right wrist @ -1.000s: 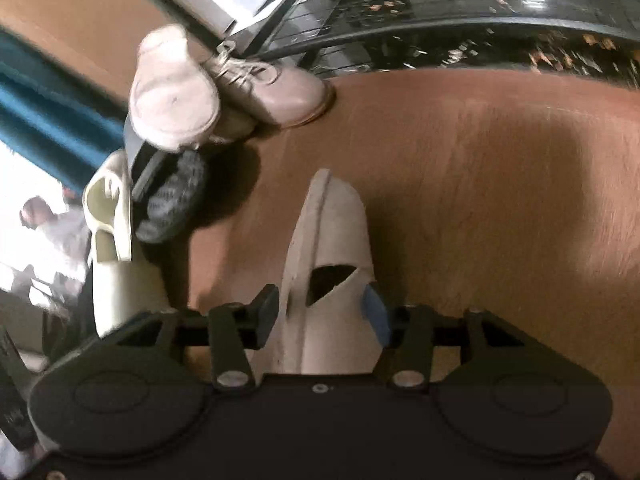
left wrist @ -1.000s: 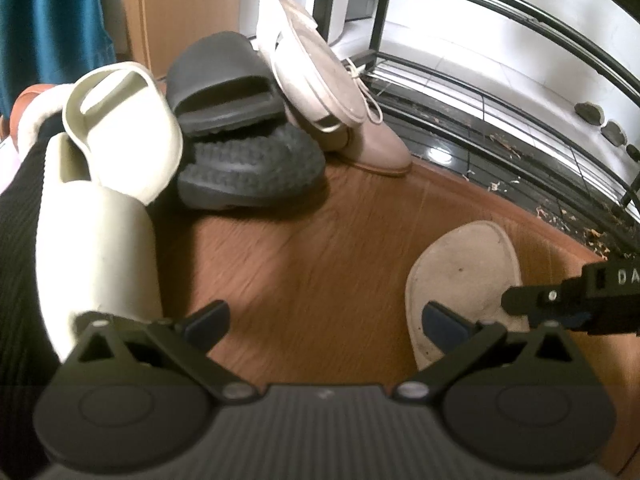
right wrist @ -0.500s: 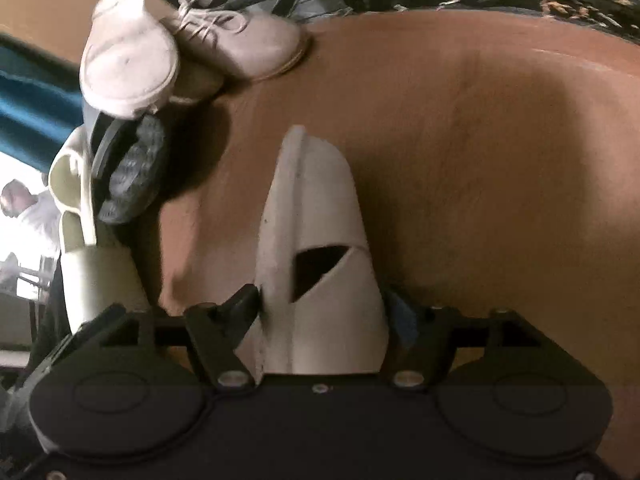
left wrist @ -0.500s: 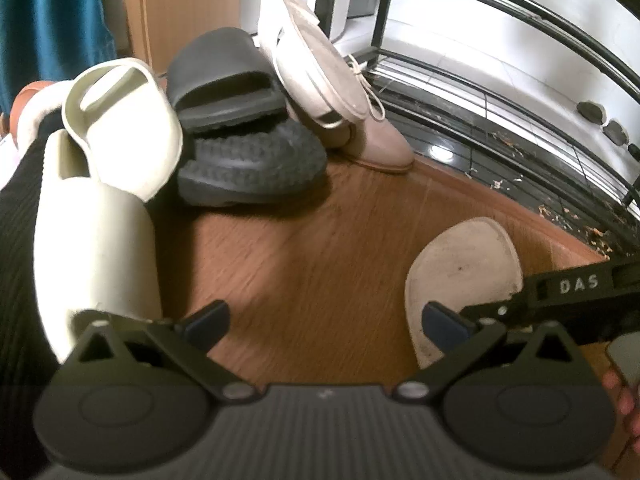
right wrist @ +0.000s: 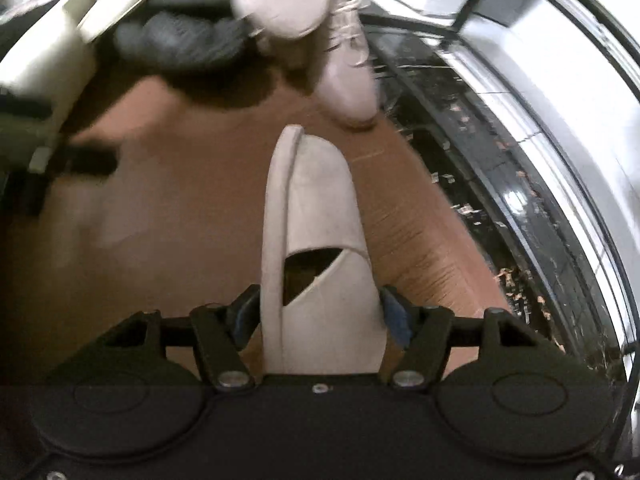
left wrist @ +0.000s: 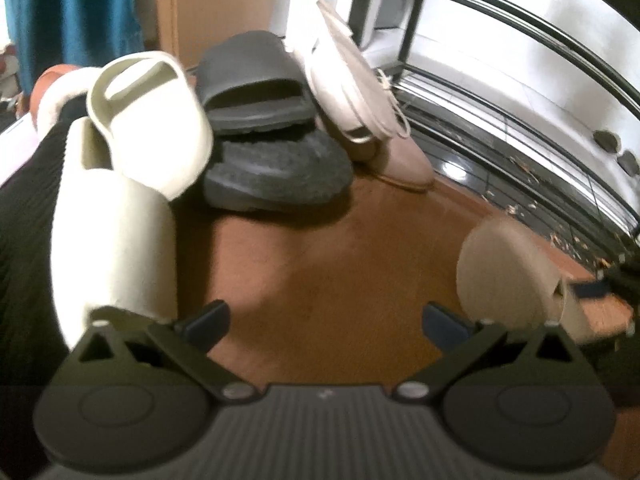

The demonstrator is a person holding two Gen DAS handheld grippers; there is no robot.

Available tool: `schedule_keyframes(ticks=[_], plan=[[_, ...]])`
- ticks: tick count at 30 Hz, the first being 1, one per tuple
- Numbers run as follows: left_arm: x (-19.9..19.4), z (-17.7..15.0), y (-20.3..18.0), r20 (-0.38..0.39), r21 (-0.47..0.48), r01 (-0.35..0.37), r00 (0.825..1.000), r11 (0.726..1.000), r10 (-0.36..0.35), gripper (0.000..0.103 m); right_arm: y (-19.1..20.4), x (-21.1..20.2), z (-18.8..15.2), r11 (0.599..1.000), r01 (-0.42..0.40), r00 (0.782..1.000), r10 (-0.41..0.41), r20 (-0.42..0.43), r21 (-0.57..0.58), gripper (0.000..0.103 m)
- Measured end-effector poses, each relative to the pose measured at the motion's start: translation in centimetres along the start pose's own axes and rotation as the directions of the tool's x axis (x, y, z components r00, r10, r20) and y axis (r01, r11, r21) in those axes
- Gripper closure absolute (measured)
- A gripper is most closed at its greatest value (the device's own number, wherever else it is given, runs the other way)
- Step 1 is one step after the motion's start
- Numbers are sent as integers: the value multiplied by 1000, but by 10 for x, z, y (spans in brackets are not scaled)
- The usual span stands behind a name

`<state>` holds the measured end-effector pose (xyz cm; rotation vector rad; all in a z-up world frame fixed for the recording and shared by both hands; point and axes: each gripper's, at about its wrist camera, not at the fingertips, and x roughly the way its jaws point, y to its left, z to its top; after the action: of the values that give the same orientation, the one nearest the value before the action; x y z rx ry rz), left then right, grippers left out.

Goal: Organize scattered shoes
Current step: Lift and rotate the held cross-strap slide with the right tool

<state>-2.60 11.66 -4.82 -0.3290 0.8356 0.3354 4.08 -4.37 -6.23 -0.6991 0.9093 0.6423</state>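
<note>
On the brown wooden floor (left wrist: 320, 272) there is a pile of shoes. At the far left lies a long cream rubber slide (left wrist: 112, 240), and a second cream slide (left wrist: 148, 116) leans on top of it. Next to them sits a dark grey rubber slide (left wrist: 256, 84), stacked on another dark grey slide turned sole-up (left wrist: 276, 176). Right of those is a pale beige lace-up shoe (left wrist: 404, 160) with its twin (left wrist: 344, 92) leaning on it, sole facing out. Behind the pile hang a blue curtain (left wrist: 72, 8) and a tan board.

The left gripper (left wrist: 326, 322) hangs over the bare floor. Its fingers stand wide apart with nothing between them.

Further right, near the black metal shoe rack (left wrist: 520, 92), is a pale beige flat slipper (right wrist: 316, 232). It is tipped on its side, so its sole faces the left camera. The right gripper (right wrist: 320, 312) has this slipper between its fingers (right wrist: 394, 314). The fingers are opening. The right finger still seems to touch the slipper's side, and the left one sits just beside the sole edge. The slipper's toe points toward the lace-up shoes. The rack's black bars curve along the right edge of the floor, with bits of dry leaf scattered under them.
</note>
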Motion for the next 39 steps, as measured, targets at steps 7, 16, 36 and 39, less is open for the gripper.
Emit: schedule_keyframes(ticks=[7, 16, 36, 39], plan=[[-7, 7, 7, 58, -42, -12, 998, 999, 14, 1, 1, -19, 1, 975, -200, 979, 203, -13, 96, 20], [-10, 10, 13, 71, -77, -14, 997, 997, 20, 1, -43, -31, -32, 465, -265, 945, 299, 132, 845, 15], [-11, 9, 12, 76, -59, -36, 996, 998, 40, 1, 2, 26, -81, -386, -272, 857, 319, 404, 882, 63], [-10, 8, 11, 72, -51, -36, 997, 998, 39, 1, 2, 30, -99, -467, -233, 856, 317, 408, 853, 75]])
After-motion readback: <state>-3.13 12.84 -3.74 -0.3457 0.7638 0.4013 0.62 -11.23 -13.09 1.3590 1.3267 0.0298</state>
